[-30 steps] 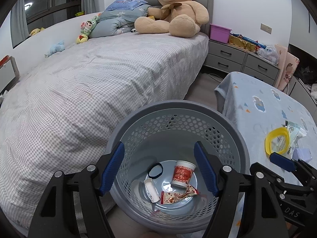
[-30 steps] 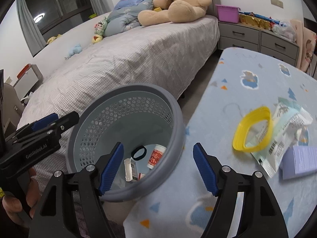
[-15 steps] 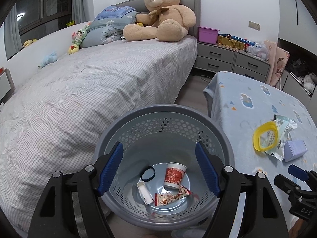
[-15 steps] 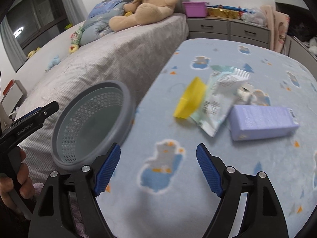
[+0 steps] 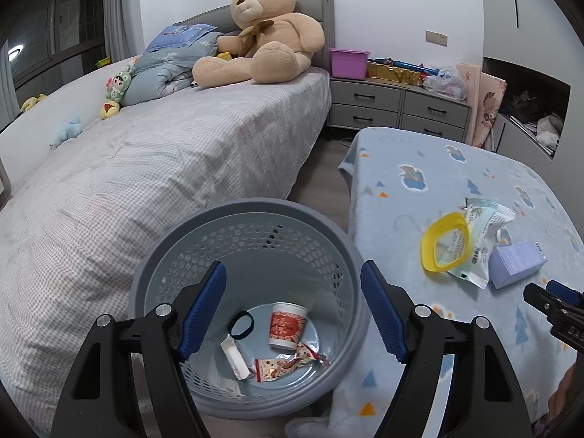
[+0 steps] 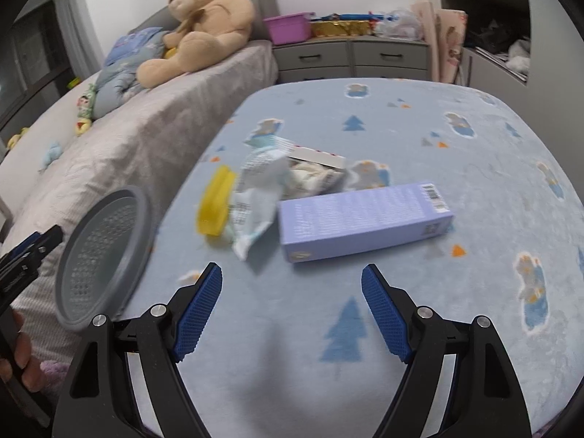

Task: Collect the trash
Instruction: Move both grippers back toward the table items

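A grey perforated basket (image 5: 248, 206) stands between the bed and the table. In it lie a paper cup (image 5: 286, 325), a black ring (image 5: 241, 324) and two wrappers (image 5: 288, 363). My left gripper (image 5: 293, 268) hangs open above its mouth, holding nothing. On the table's blue blanket (image 6: 401, 328) lie a yellow ring (image 6: 215, 200), a pale green packet (image 6: 255, 200), a crumpled white piece (image 6: 314, 179) and a purple box (image 6: 365, 215). My right gripper (image 6: 292, 269) is open and empty just in front of the box, a little above the blanket.
A bed (image 5: 146, 164) with a checked cover fills the left, with a big teddy bear (image 5: 270, 47) and pillows at its head. Grey drawers (image 5: 398, 107) with clutter on top line the far wall. A hand (image 6: 22, 361) holds the left gripper's handle.
My right gripper has swung from the basket's rim rightward over the table to the purple box, its jaws a little wider. The left gripper has drawn back slightly from the basket.
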Motion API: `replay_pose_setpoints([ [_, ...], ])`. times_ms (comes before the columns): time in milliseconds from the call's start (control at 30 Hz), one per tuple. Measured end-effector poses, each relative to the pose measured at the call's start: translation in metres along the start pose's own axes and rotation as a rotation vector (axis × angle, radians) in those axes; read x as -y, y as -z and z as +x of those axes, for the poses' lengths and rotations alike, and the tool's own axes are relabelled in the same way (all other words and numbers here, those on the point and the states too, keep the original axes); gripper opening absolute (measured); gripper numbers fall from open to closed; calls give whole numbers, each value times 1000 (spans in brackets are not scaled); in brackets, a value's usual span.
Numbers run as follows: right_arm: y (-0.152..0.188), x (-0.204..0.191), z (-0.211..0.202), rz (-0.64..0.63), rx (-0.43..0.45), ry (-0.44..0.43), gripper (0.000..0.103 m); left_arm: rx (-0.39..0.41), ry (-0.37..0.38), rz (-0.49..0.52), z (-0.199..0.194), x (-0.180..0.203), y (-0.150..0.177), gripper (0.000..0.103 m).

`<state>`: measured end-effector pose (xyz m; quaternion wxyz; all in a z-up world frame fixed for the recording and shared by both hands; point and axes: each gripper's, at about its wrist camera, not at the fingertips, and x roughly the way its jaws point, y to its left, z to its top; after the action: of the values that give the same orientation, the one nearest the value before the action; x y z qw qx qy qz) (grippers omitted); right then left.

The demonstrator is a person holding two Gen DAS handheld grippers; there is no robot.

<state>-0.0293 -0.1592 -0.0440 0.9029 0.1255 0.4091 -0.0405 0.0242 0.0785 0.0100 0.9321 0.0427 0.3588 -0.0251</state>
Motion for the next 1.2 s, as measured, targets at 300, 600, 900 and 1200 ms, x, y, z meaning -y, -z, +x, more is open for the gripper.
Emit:
replay_pose_setpoints([
  [300, -4, 12, 28, 43, -22, 74, 77, -18, 36, 27, 10, 25, -1, 73],
  [600, -9, 12, 53, 78, -40, 117, 77, -48, 53, 46, 22, 34, -1, 73],
  [900, -2, 31, 45, 112, -40, 159, 77, -48, 64, 51, 22, 38, 0, 73],
  [1200, 11, 79, 22, 219, -26, 220, 77, -47, 58, 62, 20, 40, 1, 73],
])
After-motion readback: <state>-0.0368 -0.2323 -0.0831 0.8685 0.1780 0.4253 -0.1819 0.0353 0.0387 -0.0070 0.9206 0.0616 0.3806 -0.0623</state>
